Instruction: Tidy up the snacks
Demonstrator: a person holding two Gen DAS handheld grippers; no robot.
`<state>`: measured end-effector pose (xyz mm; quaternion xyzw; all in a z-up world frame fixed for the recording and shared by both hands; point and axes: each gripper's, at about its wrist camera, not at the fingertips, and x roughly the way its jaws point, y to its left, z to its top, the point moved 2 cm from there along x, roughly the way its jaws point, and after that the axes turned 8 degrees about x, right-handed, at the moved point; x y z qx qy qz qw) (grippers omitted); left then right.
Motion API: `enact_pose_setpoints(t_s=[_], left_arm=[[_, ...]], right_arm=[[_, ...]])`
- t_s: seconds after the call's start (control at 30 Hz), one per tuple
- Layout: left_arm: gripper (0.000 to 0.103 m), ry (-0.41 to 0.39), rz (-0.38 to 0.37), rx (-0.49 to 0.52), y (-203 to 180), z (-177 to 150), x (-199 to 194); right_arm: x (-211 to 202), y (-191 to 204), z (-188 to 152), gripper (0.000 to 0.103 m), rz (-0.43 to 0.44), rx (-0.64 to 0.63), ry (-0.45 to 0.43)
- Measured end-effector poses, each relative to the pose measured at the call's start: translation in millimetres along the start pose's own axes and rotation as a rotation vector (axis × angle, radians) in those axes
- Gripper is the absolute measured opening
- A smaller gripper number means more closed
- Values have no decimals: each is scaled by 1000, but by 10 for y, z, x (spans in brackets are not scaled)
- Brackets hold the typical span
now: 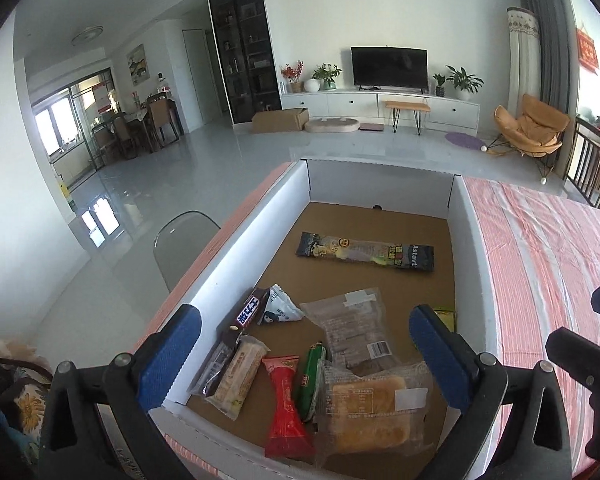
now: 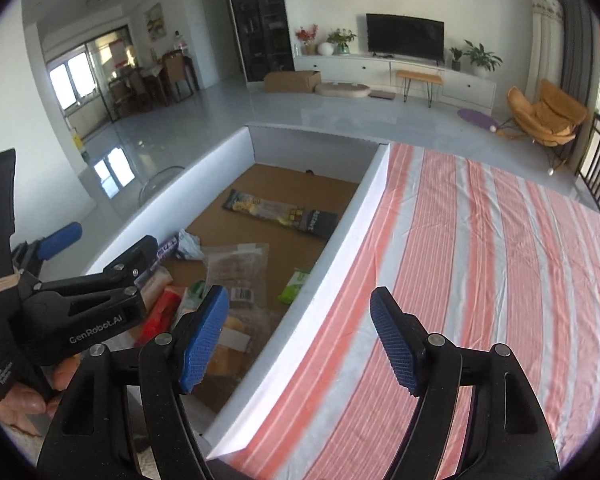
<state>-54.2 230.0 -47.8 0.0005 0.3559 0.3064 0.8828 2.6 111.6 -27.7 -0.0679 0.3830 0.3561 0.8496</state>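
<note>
A white-walled cardboard box (image 1: 256,220) holds the snacks. They are a long dark bar (image 1: 364,251), a brown chocolate bar (image 1: 249,312), a small white packet (image 1: 282,308), a clear bag of brown cakes (image 1: 352,324), wrapped bread (image 1: 370,412), a red packet (image 1: 286,400), a green stick (image 1: 310,376), a beige wafer (image 1: 240,376) and a green packet (image 1: 446,316). My left gripper (image 1: 304,316) hangs open over the near pile and grips nothing. My right gripper (image 2: 300,294) is open and empty above the box's right wall (image 2: 340,248), half over the striped tablecloth (image 2: 480,260).
The red-and-white tablecloth (image 1: 540,240) stretches right of the box. A grey chair back (image 1: 184,240) stands past the box's left wall. A person's hand (image 2: 24,396) holds the left gripper (image 2: 106,240), close beside the right one. Living-room floor and furniture lie beyond.
</note>
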Motion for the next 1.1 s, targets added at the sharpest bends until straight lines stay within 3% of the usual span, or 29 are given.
enact_pose_setpoints(t_s=[0.43,0.67,0.83,1.0,1.1], left_arm=[[103,0,62,80,58,-51,-42],[103,48,-52,46,223,-176,-11],[103,78,-61,36,301,-229,37],[103,117,-128,-38,393,-304,81],[103,102,-120,-17,353,-314,37]], right_arm=[[132,148,-49,80,-16,-47,34],[233,335,-99,80,-32,-57,74],[307,390,-143,80,-27,-54,91],[272,438,-172,80,-23,-61,87],[245,493,-193,80,-15,-78,82]])
